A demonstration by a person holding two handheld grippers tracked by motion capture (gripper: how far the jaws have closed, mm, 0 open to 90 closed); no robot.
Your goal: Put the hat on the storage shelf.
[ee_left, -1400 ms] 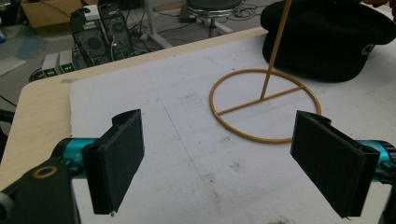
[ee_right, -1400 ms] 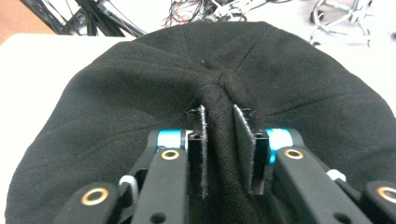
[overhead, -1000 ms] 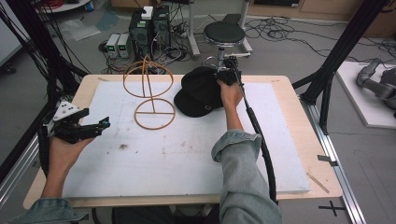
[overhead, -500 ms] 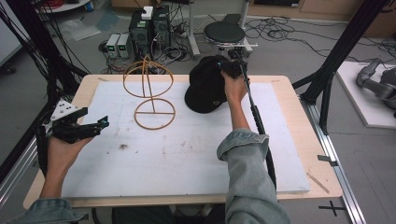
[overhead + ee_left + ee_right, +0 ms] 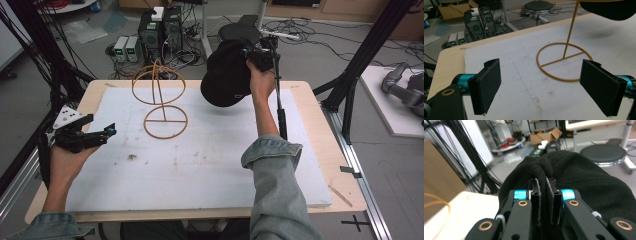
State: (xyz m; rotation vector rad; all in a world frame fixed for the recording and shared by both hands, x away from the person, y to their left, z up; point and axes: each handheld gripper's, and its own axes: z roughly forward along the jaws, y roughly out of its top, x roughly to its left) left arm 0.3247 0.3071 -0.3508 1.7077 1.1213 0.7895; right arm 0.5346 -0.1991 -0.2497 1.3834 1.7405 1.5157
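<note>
The left gripper is hovering wide open and empty beside the gold wire hat stand. The right gripper is pinching a fold of the black cap between its pads, holding it above the table's far edge.

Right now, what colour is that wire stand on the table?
Golden yellow; the wire stand shows best in the high view.

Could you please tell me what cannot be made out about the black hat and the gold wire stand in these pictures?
- Black hat: its inside; high view and right gripper view show its outside.
- Gold wire stand: its top, cut off by the left gripper view's upper edge.
- Right gripper: how much fabric it pinches; folds hide that.
</note>
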